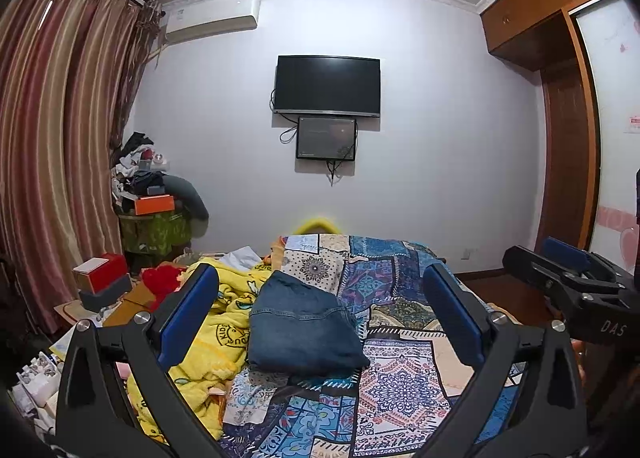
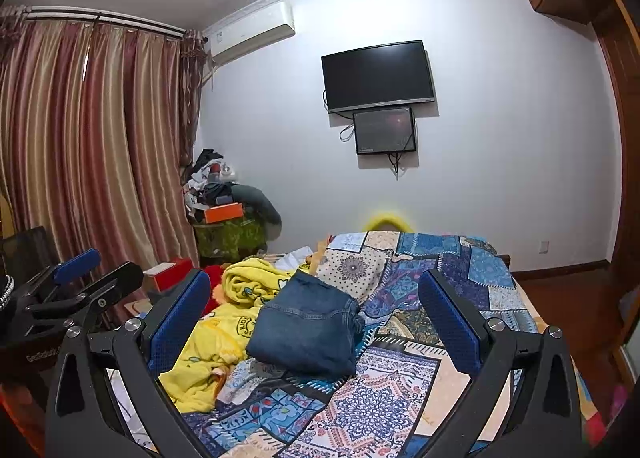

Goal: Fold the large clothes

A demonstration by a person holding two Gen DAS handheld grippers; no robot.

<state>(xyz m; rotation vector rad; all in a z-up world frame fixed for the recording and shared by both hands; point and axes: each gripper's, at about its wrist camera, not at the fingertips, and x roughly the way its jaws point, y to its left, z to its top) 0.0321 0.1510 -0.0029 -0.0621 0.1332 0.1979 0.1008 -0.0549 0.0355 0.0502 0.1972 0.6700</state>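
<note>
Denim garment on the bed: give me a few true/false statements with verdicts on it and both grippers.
1. The denim garment lies folded on the patchwork bedspread. True.
2. The left gripper is shut on the denim. False: it is open and holds nothing.
3. The right gripper is open. True.
4. The yellow blanket covers the denim. False: it lies bunched beside it.
5. The television shows a picture. False: its screen is dark.

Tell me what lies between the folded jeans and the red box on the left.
In the left wrist view, a crumpled yellow blanket and a red plush item lie between the folded jeans and the red box.
</note>
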